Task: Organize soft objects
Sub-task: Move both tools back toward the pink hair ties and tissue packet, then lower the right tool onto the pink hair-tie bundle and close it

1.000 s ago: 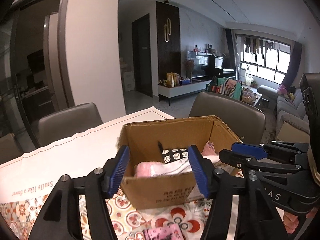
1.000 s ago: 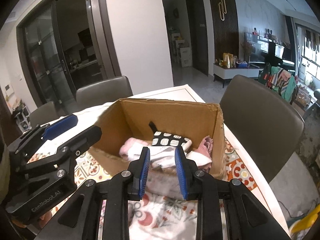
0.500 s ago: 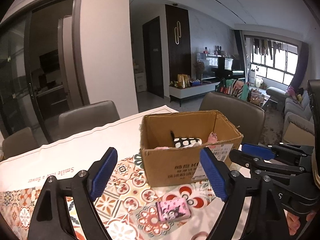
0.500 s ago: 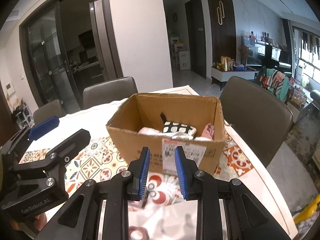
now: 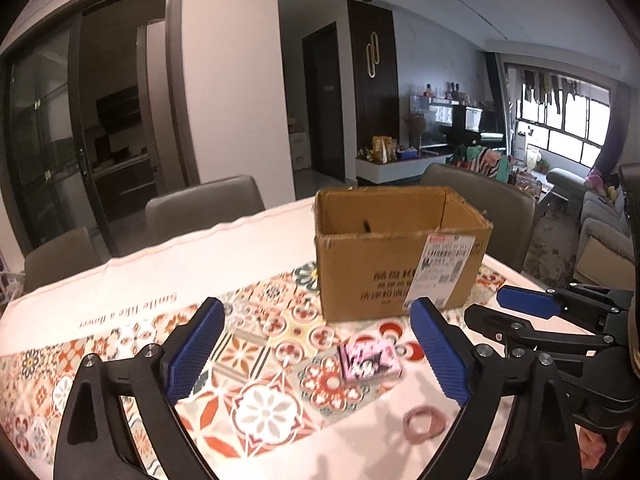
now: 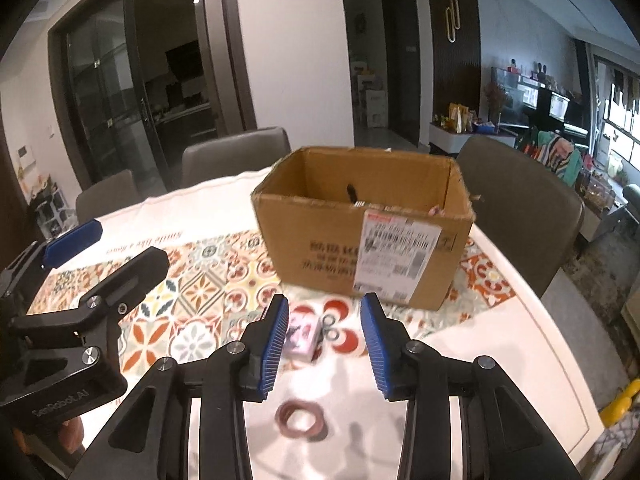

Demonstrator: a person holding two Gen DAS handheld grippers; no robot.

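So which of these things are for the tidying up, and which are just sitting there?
For the job:
- box, soft things already inside
- pink pack
- pink hair tie
- left tool and right tool, both open, empty

Just there:
- tablecloth
- chairs
- sofa

Surroundings you're working in: dining area opening onto a living room.

Your worktop wears a white cloth with a tile-patterned runner and upside-down lettering. Grey chairs stand along its far edge, another chair behind the right end. Dark glass sliding doors at left, white wall column centre. Beyond: dark panel with a gold clip-shaped ornament, low white cabinet with packets, window with hanging laundry, grey sofa far right. Yellow object on the floor, too cropped to identify.
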